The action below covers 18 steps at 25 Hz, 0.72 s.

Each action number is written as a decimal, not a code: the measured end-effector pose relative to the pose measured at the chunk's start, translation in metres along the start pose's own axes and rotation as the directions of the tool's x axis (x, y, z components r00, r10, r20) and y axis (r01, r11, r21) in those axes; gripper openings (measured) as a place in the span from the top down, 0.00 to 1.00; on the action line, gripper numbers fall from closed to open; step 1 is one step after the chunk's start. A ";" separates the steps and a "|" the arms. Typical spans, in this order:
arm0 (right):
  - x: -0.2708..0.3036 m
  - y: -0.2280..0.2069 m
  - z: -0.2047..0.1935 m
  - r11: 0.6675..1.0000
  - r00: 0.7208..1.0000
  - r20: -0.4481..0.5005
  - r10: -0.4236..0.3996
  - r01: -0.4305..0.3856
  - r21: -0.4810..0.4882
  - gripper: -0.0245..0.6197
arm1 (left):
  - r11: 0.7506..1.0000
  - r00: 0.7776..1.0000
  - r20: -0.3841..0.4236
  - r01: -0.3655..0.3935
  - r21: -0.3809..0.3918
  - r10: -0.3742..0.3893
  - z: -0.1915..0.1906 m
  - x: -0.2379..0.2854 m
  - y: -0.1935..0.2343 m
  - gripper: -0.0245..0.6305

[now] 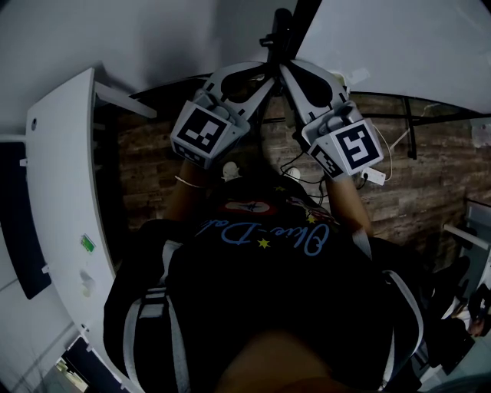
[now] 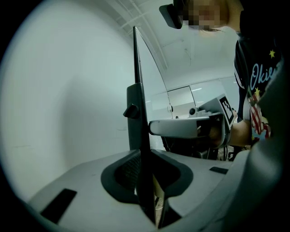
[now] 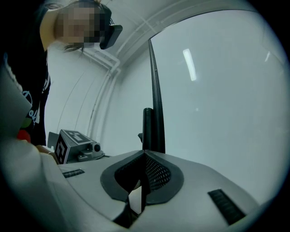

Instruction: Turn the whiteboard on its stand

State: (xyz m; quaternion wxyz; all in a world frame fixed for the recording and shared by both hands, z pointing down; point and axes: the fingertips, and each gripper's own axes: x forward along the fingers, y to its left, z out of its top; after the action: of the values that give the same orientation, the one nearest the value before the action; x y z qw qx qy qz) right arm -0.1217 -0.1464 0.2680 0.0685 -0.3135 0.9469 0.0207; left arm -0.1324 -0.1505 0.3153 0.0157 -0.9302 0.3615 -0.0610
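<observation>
The whiteboard (image 1: 399, 46) stands before me, its thin dark frame edge (image 1: 295, 19) pointing at me. Both grippers meet on that edge from either side. My left gripper (image 1: 270, 71) has the edge (image 2: 138, 90) running down between its jaws, and the pads sit against it (image 2: 146, 156). The white board face (image 2: 68, 104) fills the left of that view. My right gripper (image 3: 145, 156) is shut on the same edge, with the board face (image 3: 217, 90) to its right. A dark stand post with a knob (image 2: 132, 113) (image 3: 147, 127) rises just behind the jaws.
A white curved panel (image 1: 61, 192) stands close on the left. The stand's black legs (image 1: 410, 130) spread over the brick-pattern floor (image 1: 430, 192), where cables and a white adapter (image 1: 374, 176) lie. The person's dark shirt fills the lower head view.
</observation>
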 end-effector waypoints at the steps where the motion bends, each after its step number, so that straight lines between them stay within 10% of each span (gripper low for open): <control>1: 0.000 0.000 0.000 1.000 1.000 -0.001 0.003 -0.003 0.000 0.92 | 1.000 1.000 -0.001 0.000 0.001 0.000 0.000 -0.001 0.000 0.83; 18: -0.002 0.005 0.000 0.999 0.999 -0.002 0.040 -0.040 0.011 0.92 | 1.000 0.999 0.030 -0.020 0.021 0.019 0.012 -0.010 0.002 0.93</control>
State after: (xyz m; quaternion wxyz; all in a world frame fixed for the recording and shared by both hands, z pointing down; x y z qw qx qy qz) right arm -0.1234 -0.1415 0.2684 0.0686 -0.2943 0.9531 0.0165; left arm -0.1395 -0.1453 0.3025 0.0317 -0.9273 0.3695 -0.0506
